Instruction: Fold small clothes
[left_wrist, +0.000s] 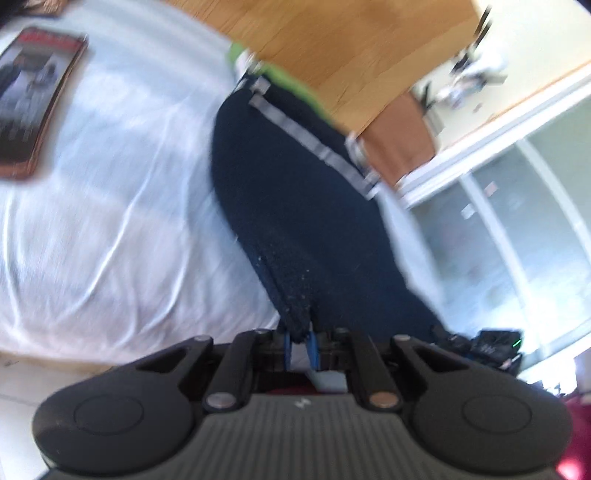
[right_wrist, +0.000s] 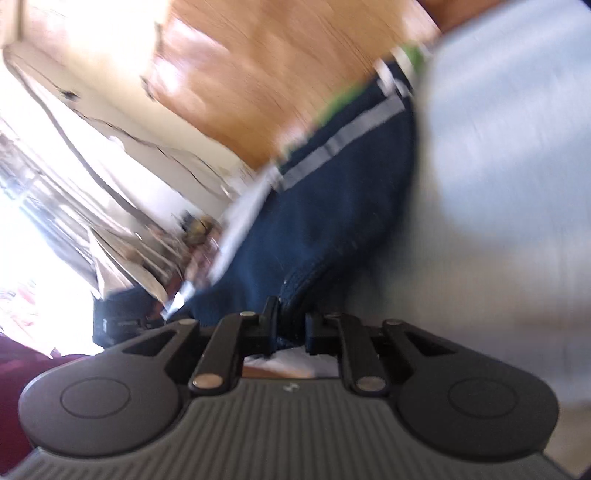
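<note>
While both grippers, left gripper and right gripper, pinch the navy garment tightly, lift its near edge evenly over the white sheet.

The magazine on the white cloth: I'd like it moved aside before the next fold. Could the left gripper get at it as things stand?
Probably not right away. The left gripper is shut on the near edge of the dark blue garment, so it would have to let go first. The magazine lies off to the left with only bare white cloth between.
</note>
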